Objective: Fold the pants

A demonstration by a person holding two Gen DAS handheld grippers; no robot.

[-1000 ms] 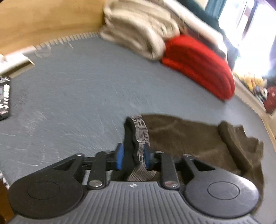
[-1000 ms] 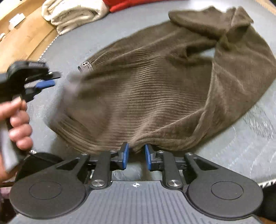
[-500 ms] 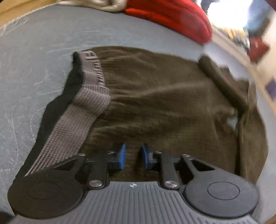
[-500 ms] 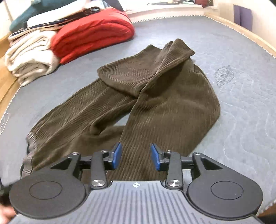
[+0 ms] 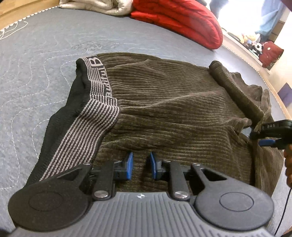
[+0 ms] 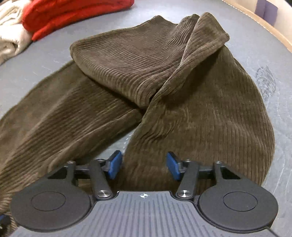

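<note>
Brown corduroy pants (image 5: 173,109) lie on the grey quilted bed, their striped grey-black waistband (image 5: 85,116) flipped open at the left. My left gripper (image 5: 140,165) hovers over the fabric near the waist, jaws a little apart and empty. In the right wrist view the pant legs (image 6: 146,73) are folded back and crossed over each other. My right gripper (image 6: 144,164) is open wide above the near leg, holding nothing. It also shows at the right edge of the left wrist view (image 5: 268,138), by the leg ends.
A folded red blanket (image 5: 182,20) and a cream blanket (image 5: 102,5) lie at the far side of the bed (image 5: 36,54). A wooden bed rim (image 6: 264,23) runs along the right. Toys and a red bag (image 5: 270,54) sit beyond it.
My left gripper let go of the waistband and moved over the pants. My right gripper opened wider and came closer to the crossed legs.
</note>
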